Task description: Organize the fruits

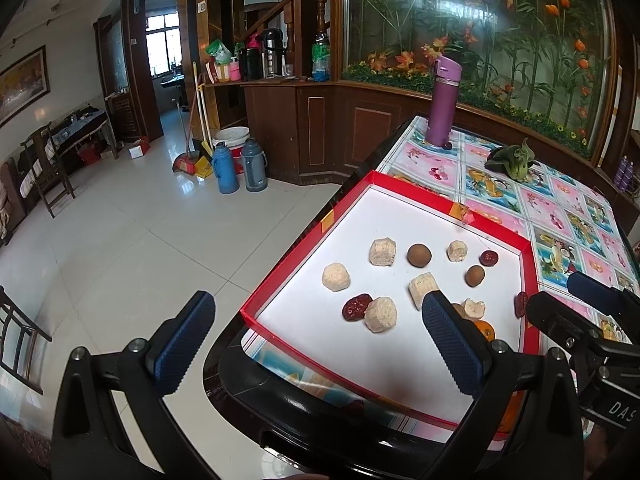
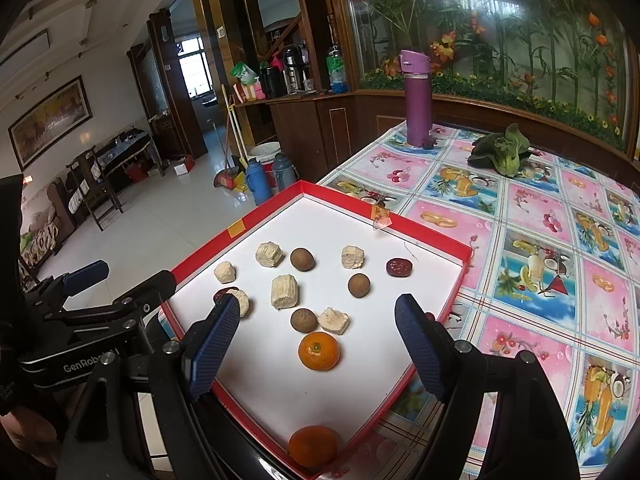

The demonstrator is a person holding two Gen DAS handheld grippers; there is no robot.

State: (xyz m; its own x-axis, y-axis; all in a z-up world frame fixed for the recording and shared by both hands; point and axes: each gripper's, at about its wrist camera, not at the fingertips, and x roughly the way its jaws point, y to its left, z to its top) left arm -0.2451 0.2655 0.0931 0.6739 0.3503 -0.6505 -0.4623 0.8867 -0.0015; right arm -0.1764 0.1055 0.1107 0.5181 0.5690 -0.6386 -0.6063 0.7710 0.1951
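Apparently little is sorted yet: the fruits [image 2: 285, 290] are scattered unsorted in the red tray [image 2: 424, 236] just ahead of the released, empty right claw [image 2: 308, 340] and left claw [image 1: 316, 320], one orange [image 2: 319, 351] between the right fingers.

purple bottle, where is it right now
The tall purple flask-style bottle stands upright at the table's far edge, beyond the red-rimmed tray, left of the leafy green vegetable.
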